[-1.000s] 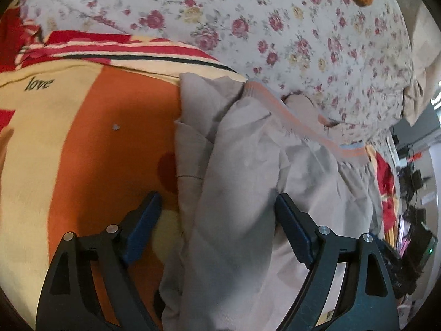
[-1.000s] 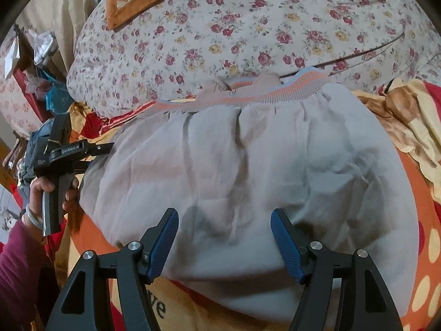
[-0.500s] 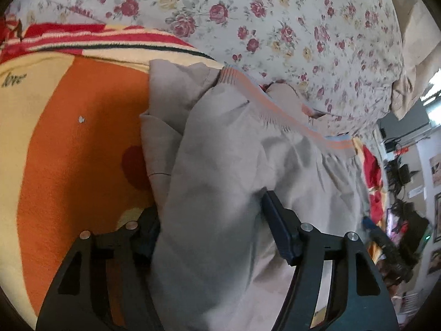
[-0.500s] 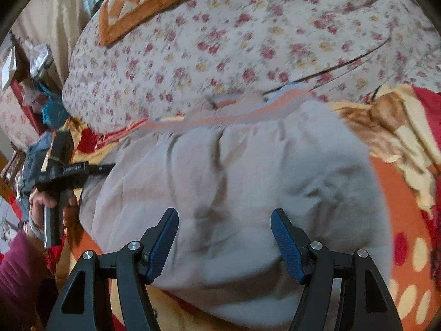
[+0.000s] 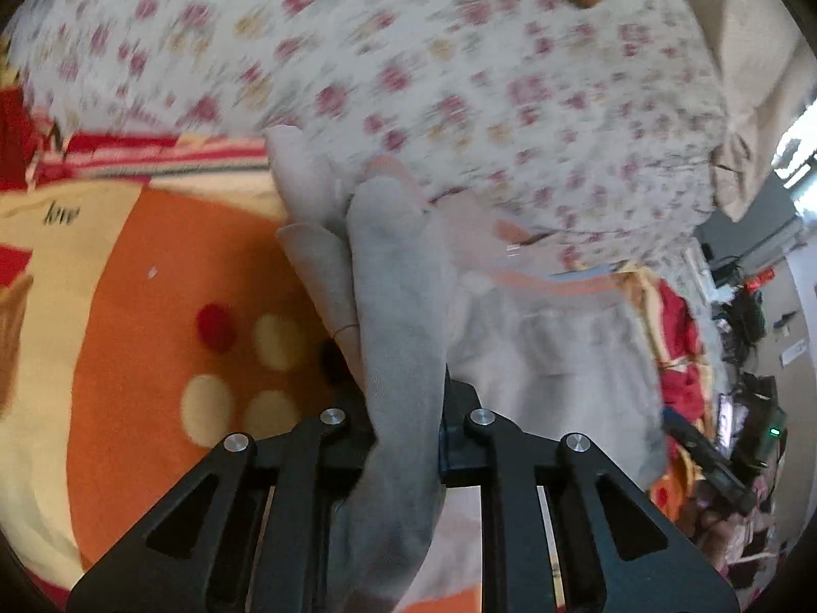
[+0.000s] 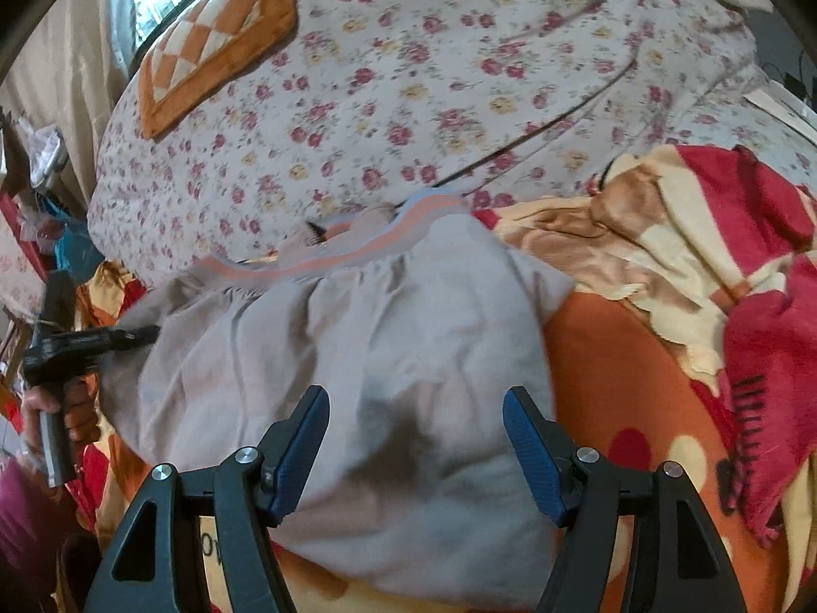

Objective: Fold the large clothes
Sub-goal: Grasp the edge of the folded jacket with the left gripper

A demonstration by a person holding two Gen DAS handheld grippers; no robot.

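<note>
Clamping a bunched fold of the grey garment (image 5: 403, 337), the left gripper (image 5: 403, 421) has its jaws pressed together on the cloth. That garment lies spread on the orange blanket (image 6: 613, 368), its striped waistband (image 6: 357, 250) against the floral quilt (image 6: 408, 76). Over it, the right gripper (image 6: 416, 452) stands with jaws apart, holding nothing.

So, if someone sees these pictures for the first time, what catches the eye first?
Probably the grey garment spread across the orange blanket, with the left gripper shut on a bunched fold of it. Behind lies the big floral quilt; the right gripper hangs open over the cloth.
</note>
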